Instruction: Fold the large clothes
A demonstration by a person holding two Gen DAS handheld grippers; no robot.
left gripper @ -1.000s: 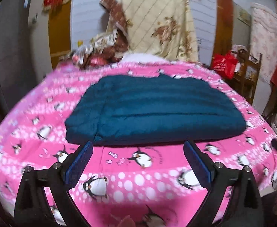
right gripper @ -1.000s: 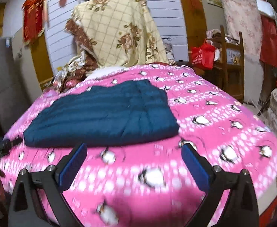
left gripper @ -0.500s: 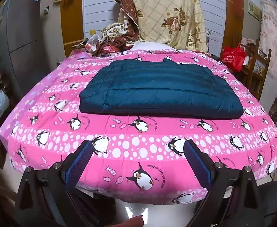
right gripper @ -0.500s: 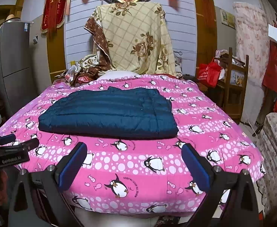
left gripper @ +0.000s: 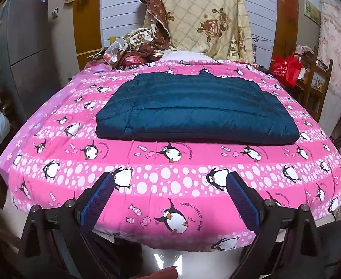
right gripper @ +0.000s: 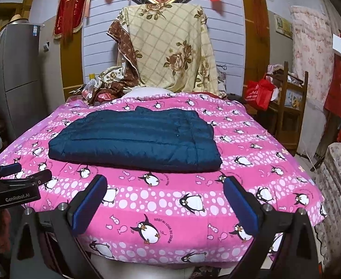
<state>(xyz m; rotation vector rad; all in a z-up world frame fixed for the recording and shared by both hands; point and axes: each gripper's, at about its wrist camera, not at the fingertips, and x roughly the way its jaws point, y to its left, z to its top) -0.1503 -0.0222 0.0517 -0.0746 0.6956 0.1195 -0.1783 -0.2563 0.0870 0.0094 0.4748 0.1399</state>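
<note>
A dark teal quilted jacket (left gripper: 193,109) lies folded into a flat rectangle on the pink penguin-print cover (left gripper: 170,174) of the table; it also shows in the right wrist view (right gripper: 135,141). My left gripper (left gripper: 169,200) is open and empty, held back from the table's near edge. My right gripper (right gripper: 165,203) is open and empty, also off the near edge. The left gripper (right gripper: 19,181) shows at the left edge of the right wrist view.
A floral blanket (right gripper: 168,46) hangs at the back wall behind a heap of cloth (right gripper: 110,86). A grey fridge (right gripper: 14,74) stands left. A wooden chair with a red bag (right gripper: 261,93) stands right. The pink cover (right gripper: 263,162) drapes over the table edges.
Both grippers have pulled back from the jacket and away from the table, so more of the pink cover and its near edge shows. Both stay open. The jacket has not moved.
</note>
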